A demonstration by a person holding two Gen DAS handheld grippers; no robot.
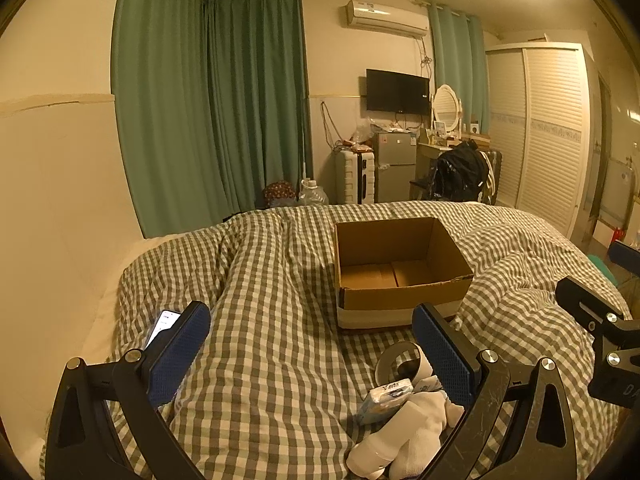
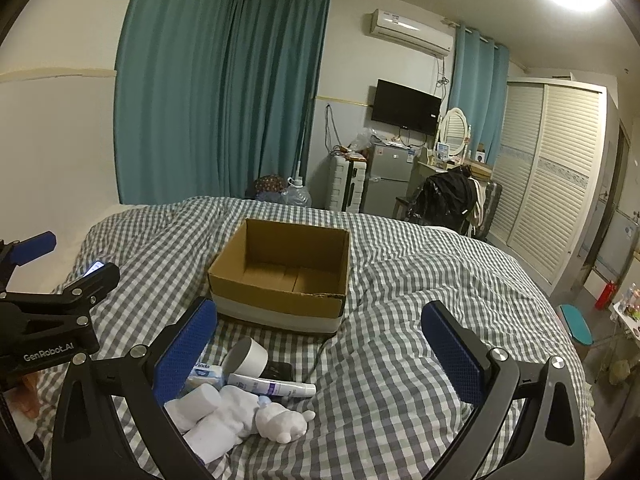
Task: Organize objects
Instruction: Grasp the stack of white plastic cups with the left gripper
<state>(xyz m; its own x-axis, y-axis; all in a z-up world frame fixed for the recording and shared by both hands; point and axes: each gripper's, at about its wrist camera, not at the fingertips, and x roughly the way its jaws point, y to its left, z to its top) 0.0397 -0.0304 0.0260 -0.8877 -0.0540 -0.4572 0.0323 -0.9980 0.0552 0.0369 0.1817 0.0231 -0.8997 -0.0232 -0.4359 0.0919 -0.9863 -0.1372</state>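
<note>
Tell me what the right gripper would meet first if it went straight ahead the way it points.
Probably the checked quilt: the open right gripper has bare quilt ahead, with the cardboard box slightly left. Depth is unclear.

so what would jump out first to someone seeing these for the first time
An open, empty cardboard box sits mid-bed on the checked duvet. In front of it lies a small heap: white socks, a tissue pack, a tube. Both the left gripper and right gripper hang open above the bedding.
</note>
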